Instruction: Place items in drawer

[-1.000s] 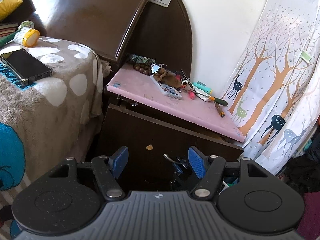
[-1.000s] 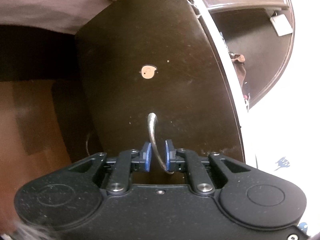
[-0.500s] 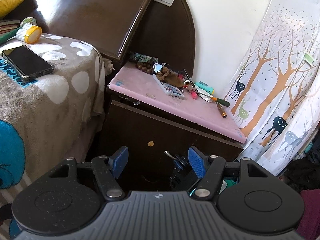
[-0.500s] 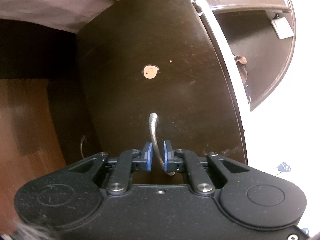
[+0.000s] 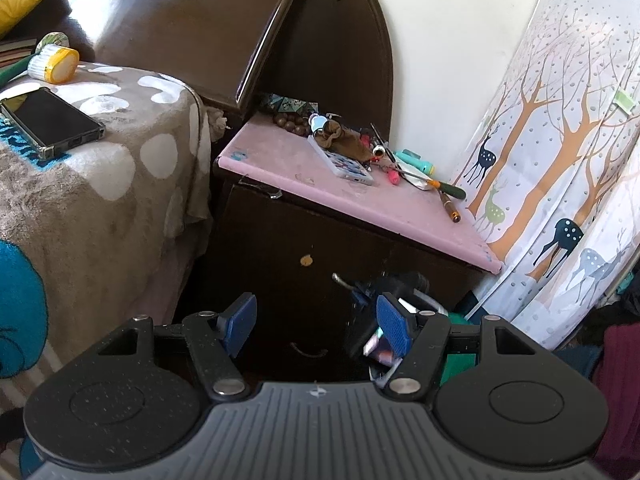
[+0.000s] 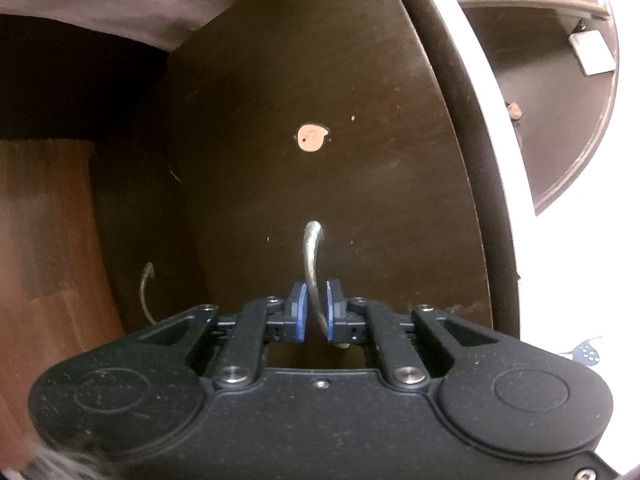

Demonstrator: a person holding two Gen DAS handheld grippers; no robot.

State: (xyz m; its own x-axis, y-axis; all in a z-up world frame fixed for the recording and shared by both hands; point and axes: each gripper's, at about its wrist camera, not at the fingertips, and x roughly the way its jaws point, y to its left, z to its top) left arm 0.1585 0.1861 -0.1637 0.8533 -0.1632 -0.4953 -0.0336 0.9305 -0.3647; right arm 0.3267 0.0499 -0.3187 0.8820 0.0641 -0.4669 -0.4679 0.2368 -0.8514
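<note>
Dark scuffed wooden drawer front (image 6: 360, 184), curved metal handle (image 6: 313, 264) (thin, dull) pinched by right hand-held gripper (image 6: 314, 314).

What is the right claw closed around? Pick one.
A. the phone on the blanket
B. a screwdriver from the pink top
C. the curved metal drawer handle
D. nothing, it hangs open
C: in the right wrist view the right claw has its blue pads pressed on either side of the curved metal drawer handle on the dark drawer front.
</note>
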